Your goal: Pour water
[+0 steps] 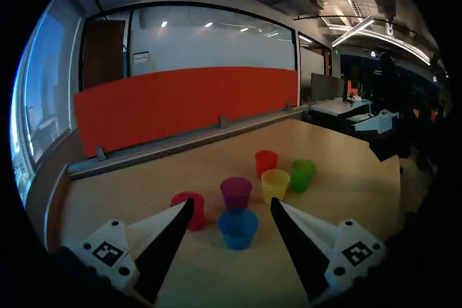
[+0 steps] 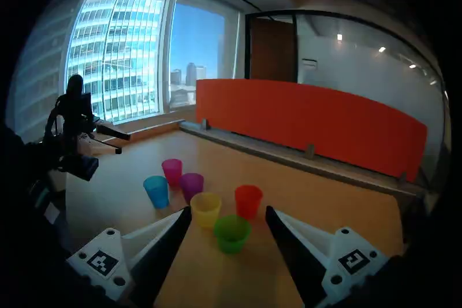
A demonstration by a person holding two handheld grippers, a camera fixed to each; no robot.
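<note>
Wooden table point(image 1: 346, 192) holds six coloured cups point(image 1: 238, 228); left tool point(image 1: 231, 201) and right tool point(image 2: 227, 210) both gape apart.

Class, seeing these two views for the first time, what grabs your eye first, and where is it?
Six bright cups stand clustered on the pale wooden table, the blue cup just ahead of the open left gripper and the green cup ahead of the open right gripper. Behind them a long orange partition lines the table's far edge, and a tall window shows a tower block outside.
</note>
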